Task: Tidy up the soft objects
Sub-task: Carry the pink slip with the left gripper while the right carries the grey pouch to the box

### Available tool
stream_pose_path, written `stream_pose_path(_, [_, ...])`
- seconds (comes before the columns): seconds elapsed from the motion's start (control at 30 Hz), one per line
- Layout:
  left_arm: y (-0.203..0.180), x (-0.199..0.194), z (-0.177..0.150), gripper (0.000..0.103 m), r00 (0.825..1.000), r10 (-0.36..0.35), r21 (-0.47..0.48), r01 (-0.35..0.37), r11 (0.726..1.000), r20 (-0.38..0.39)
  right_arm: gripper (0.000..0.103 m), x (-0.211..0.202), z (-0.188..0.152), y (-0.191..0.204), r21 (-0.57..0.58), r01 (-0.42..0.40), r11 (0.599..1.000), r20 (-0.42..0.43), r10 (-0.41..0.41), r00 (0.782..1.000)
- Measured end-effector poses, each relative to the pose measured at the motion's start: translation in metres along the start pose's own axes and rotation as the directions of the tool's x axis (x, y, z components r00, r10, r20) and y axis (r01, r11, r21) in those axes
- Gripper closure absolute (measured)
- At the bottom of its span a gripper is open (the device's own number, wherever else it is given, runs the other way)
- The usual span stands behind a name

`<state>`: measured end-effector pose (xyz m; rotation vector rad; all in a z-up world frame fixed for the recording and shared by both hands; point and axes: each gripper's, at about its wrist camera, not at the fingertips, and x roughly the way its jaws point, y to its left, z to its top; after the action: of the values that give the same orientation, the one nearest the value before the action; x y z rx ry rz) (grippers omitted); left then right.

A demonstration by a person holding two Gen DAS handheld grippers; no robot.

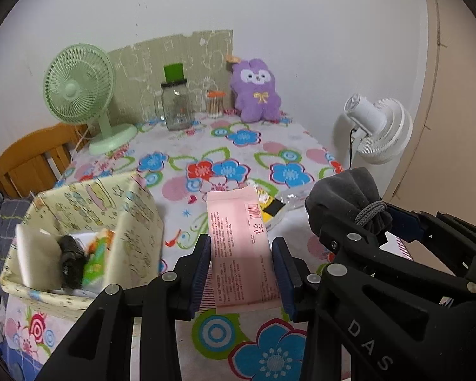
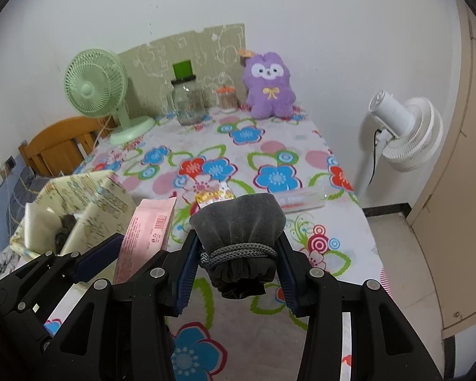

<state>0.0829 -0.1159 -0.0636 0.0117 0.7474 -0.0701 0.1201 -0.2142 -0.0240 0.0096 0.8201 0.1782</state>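
Note:
My left gripper (image 1: 241, 273) is shut on a flat pink packet (image 1: 238, 244) with a barcode label, held above the flowered tablecloth. Beside it on the right, my right gripper (image 1: 371, 225) is shut on a grey drawstring pouch (image 1: 342, 200). In the right wrist view the pouch (image 2: 238, 219) sits between the pads of the right gripper (image 2: 238, 270), cord wrapped round its neck. The left gripper (image 2: 127, 254) with the pink packet (image 2: 146, 231) shows at the left. A cream patterned storage box (image 1: 79, 209) with a divider stands left of both grippers.
The box holds a white pad (image 1: 38, 254), a black bundle (image 1: 69, 260) and a green packet (image 1: 95, 260). A yellow packet (image 1: 266, 203) and clear wrapper (image 1: 293, 197) lie mid-table. At the back stand a green fan (image 1: 79, 95), glass jar (image 1: 176, 104) and purple plush (image 1: 257, 92). A white fan (image 1: 377, 127) stands right.

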Motion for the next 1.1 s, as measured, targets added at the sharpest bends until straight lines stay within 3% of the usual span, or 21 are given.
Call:
stream_pose_path(0.63, [0.032, -0.056, 0.012, 0.063, 0.996, -0.013, 0.030, 0.010, 0.999, 0.092, 0.054, -0.057, 0.019, 0.047, -0.043, 0.002, 0.999, 0.097, 0.002, 0.995])
stream_pose_path(1.1, [0.068, -0.069, 0.015, 0.063, 0.991, 0.027, 0.029, -0.031, 0.999, 0.132, 0.054, -0.062, 0.028, 0.085, -0.075, -0.035, 0.997, 0.128, 0.045, 0.991])
